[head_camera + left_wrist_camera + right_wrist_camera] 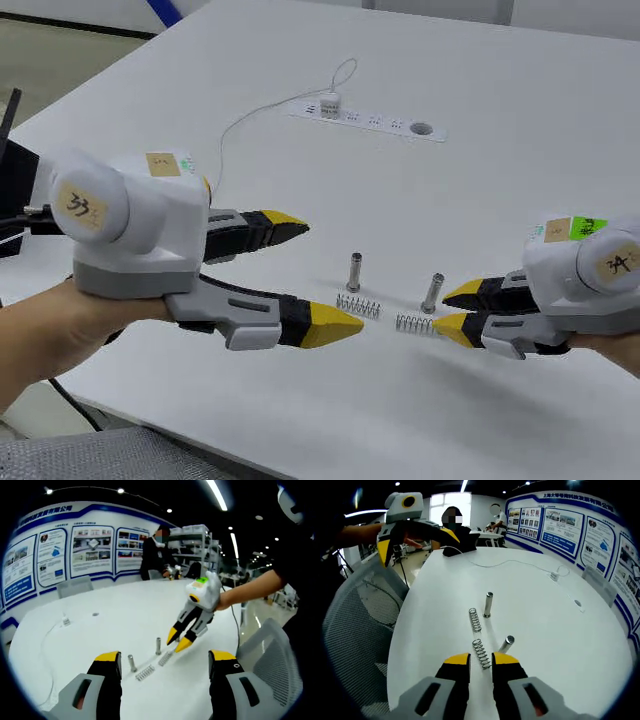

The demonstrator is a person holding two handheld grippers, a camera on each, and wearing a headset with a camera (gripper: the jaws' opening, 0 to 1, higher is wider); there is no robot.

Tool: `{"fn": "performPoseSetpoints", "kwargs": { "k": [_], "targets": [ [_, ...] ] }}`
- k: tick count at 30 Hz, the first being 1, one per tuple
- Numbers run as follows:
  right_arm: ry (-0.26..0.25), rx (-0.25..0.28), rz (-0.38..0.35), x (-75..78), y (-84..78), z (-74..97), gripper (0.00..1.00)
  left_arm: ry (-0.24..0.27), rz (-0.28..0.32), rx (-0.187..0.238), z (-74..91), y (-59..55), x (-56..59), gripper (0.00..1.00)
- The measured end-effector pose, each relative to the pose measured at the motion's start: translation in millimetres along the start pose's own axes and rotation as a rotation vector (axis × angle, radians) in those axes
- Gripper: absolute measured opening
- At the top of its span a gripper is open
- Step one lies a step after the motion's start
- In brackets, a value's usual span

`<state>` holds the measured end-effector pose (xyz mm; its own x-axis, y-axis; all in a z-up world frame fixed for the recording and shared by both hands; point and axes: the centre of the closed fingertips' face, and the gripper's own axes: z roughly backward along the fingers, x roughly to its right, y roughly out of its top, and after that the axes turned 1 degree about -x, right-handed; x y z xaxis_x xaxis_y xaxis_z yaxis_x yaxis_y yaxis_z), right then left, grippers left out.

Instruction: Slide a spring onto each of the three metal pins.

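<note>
**A:** Risk?

**B:** The right gripper [455,310] has its jaws a narrow gap apart. They straddle the near end of the right spring [413,323] without biting it. If they close off-centre, the spring likely squirts out and rolls. The right pin [433,292] stands close by, at 1 o'clock of that spring, so a careless sweep could knock it.

**A:** Poses?

**B:** The left gripper [312,272] has its jaws spread wide and holds nothing. It hovers over the table [500,100] pointing to 3 o'clock, hand wrapped under it. Its lower tip is near the left spring [358,306]. The right gripper sits low and points to 9 o'clock.

**A:** Task things?

**B:** Both springs lie flat between the grippers, roughly end to end. The left pin [354,271] stands upright at 12 o'clock of the left spring. I count two pins, and neither has a spring on it yet.
</note>
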<state>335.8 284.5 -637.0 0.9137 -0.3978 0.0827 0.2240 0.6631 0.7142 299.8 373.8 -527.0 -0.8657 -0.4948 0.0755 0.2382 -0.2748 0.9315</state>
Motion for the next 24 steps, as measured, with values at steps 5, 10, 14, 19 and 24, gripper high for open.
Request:
{"fn": "performPoseSetpoints", "kwargs": {
  "k": [5, 10, 14, 19, 24],
  "targets": [
    [-0.016, -0.065, 0.062, 4.9, -11.1, -15.3, 0.17, -0.001, 0.004, -0.005, -2.2, -2.5, 0.3, 0.72],
    [0.010, -0.088, 0.068, 2.1, -16.3, -22.6, 0.17, 0.017, 0.007, -0.006, 1.3, -6.2, -4.1, 0.72],
    [0.020, -0.114, 0.088, 2.9, -20.9, -27.1, 0.17, 0.023, 0.020, -0.005, 4.3, -8.5, -6.8, 0.72],
    [0.023, -0.121, 0.087, 7.0, -23.0, -29.7, 0.16, 0.034, 0.024, -0.003, 6.0, -9.9, -9.3, 0.73],
    [0.036, -0.122, 0.082, 5.9, -23.6, -29.8, 0.15, 0.028, 0.025, -0.006, 5.5, -10.2, -8.1, 0.72]
  ]
}}
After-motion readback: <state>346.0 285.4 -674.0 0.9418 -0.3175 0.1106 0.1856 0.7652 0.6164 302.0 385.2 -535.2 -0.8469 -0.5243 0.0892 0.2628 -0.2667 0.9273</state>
